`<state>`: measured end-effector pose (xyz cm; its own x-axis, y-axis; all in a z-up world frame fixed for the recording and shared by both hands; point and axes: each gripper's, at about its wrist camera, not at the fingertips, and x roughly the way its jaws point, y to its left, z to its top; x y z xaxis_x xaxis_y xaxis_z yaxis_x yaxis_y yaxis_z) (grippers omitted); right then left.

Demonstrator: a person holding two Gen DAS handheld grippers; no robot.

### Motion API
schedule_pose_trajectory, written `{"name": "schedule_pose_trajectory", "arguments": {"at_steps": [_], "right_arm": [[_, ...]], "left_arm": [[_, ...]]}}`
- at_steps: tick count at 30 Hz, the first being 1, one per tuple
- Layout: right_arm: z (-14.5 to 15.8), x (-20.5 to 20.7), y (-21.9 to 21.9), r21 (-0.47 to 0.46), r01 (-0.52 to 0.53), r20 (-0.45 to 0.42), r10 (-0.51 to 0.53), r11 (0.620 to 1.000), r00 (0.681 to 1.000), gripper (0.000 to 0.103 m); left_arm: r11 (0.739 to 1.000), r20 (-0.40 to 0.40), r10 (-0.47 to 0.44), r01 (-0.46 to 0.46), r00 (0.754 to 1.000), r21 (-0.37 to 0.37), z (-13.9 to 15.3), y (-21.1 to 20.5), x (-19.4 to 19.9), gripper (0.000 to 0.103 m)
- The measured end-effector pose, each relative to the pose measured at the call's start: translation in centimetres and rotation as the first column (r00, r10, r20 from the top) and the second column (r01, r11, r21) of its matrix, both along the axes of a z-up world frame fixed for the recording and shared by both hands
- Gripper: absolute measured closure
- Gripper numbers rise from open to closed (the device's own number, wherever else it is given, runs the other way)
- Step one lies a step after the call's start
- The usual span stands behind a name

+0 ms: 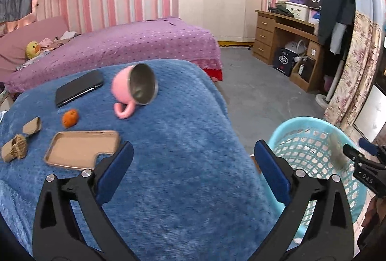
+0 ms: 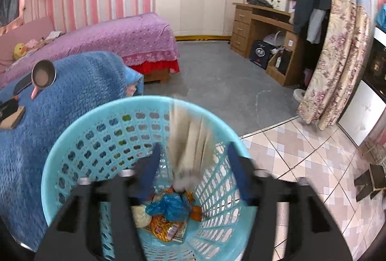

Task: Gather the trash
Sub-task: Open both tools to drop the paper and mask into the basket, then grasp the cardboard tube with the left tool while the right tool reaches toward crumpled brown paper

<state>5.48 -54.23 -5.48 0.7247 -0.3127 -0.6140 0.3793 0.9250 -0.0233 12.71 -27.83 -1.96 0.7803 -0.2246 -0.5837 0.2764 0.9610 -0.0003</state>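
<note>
Perforated round plastic basket point(image 2: 79, 140), nubby blue blanket point(image 1: 168, 152)

- The blue cover point(image 1: 168, 152) is a nubby, matt cloth with a waffle texture.
- The basket point(image 2: 79, 140) is glossy turquoise plastic with a perforated wall.
- The pink cup point(image 1: 123, 87) has a smooth outside and a dull metal lining.
- The phone case point(image 1: 79, 147) looks matt tan and smooth.
- The left tongs point(image 1: 193, 164) are matt black plastic with blue pads point(image 1: 115, 171).
- The wrappers point(image 2: 168, 212) in the basket are shiny and crinkled.
</note>
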Motion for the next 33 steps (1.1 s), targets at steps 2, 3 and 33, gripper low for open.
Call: {"name": "schedule_pose_trajectory", "arguments": {"at_steps": [2, 3, 33], "right_arm": [[0.2, -0.1, 0.1, 0.003, 0.028, 0.014, -0.028, 1.0, 1.0, 0.027], [0.3, -0.2, 0.1, 0.01, 0.045, 0.032, -0.045, 0.999, 0.998, 0.019], [1.6, 4.0, 11.6, 0.035, 0.013, 0.103, -0.017, 0.999, 0.995, 0.005]], "left_arm": [[1.0, 0.0, 0.008, -0.008, 1.0, -0.003, 0.1, 0.9, 0.0, 0.006], [1.0, -0.001, 0.013, -0.013, 1.0, -0.005, -0.1, 1.6, -0.1, 0.006], [0.983, 0.029, 0.183, -0.184, 0.983, 0.005, 0.9, 18.8, 0.9, 0.006]]}}
